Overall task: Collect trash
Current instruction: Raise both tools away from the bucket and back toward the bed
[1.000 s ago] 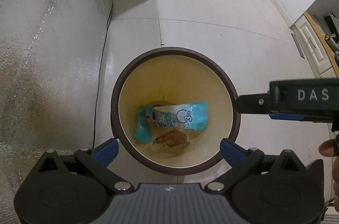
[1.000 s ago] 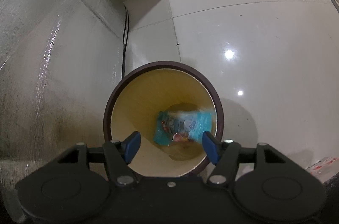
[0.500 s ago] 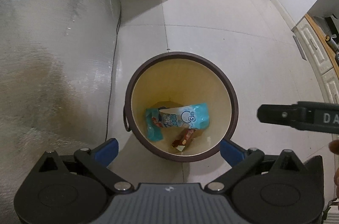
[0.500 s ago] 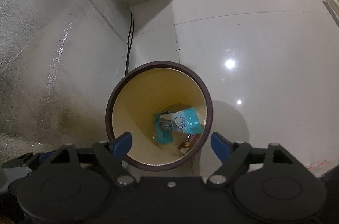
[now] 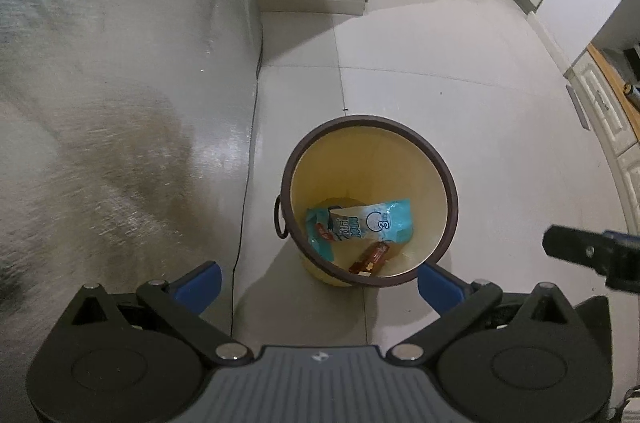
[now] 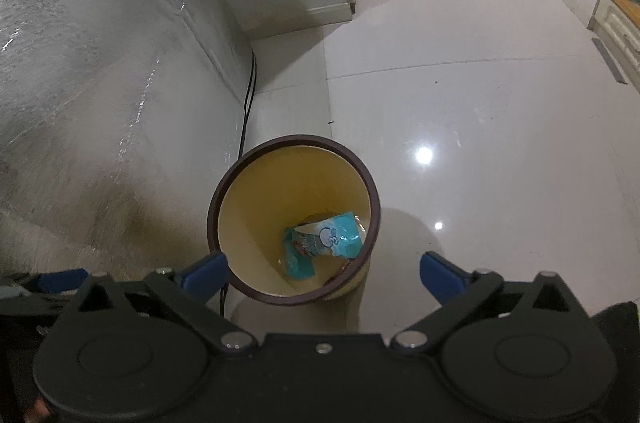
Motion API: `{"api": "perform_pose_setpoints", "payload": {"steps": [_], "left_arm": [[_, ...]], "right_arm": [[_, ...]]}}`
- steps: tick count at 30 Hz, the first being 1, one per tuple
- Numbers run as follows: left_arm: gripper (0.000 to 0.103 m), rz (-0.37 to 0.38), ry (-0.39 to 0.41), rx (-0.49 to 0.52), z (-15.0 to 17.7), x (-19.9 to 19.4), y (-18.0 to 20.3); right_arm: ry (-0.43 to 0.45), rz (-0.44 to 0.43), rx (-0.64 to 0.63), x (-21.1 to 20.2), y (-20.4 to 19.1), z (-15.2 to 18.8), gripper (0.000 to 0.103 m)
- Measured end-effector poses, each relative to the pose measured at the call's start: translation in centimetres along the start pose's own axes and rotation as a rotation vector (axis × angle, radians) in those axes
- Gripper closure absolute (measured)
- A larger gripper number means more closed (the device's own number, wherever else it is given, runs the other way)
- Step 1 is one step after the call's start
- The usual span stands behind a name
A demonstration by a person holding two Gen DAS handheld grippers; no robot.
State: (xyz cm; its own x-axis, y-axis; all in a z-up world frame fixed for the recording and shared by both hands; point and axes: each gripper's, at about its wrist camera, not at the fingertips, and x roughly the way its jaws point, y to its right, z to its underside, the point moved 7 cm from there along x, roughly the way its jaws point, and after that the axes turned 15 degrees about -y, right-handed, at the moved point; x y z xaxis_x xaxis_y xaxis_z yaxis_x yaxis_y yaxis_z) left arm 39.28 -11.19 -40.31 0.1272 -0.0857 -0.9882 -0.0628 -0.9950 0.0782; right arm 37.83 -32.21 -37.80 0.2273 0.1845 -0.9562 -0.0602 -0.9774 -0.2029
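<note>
Both grippers are pulling up and away from the bin (image 5: 370, 201) now, left gripper (image 5: 318, 281) and right gripper (image 6: 324, 273) spread wide and empty; blue wrapper (image 5: 360, 225) and brown wrapper (image 5: 370, 257) are lying inside.

Both pictures are dim and greyish, lit from overhead. Two bright glare spots shine on the glossy floor (image 6: 460, 127), ahead and right of the right claw (image 6: 323, 269). The bin (image 6: 224, 191) throws a soft shadow rightward. The silvery surface (image 5: 112, 95) left of the left claw (image 5: 318, 279) is smeared by blur. Fisheye bending curves the edges; corners go black.
</note>
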Motion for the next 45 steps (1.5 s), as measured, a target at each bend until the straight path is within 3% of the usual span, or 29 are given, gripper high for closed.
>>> {"api": "perform_pose_setpoints", "payload": {"steps": [13,26,39,45], "left_arm": [[0.000,-0.040,0.064,0.024,3.7,-6.5,-0.3],[0.000,-0.017,0.159,0.065,8.2,-13.6,0.1],[0.000,-0.010,0.262,0.146,13.6,-21.3,1.7],[0.000,0.009,0.323,0.161,15.4,-25.0,2.0]], "right_arm": [[0.087,0.058,0.001,-6.7,0.2,5.1,0.000],[0.180,0.064,0.052,-12.9,0.5,10.3,0.000],[0.247,0.068,0.047,-19.3,-1.6,14.6,0.000],[0.327,0.090,0.044,-23.8,-2.1,16.6,0.000]]}}
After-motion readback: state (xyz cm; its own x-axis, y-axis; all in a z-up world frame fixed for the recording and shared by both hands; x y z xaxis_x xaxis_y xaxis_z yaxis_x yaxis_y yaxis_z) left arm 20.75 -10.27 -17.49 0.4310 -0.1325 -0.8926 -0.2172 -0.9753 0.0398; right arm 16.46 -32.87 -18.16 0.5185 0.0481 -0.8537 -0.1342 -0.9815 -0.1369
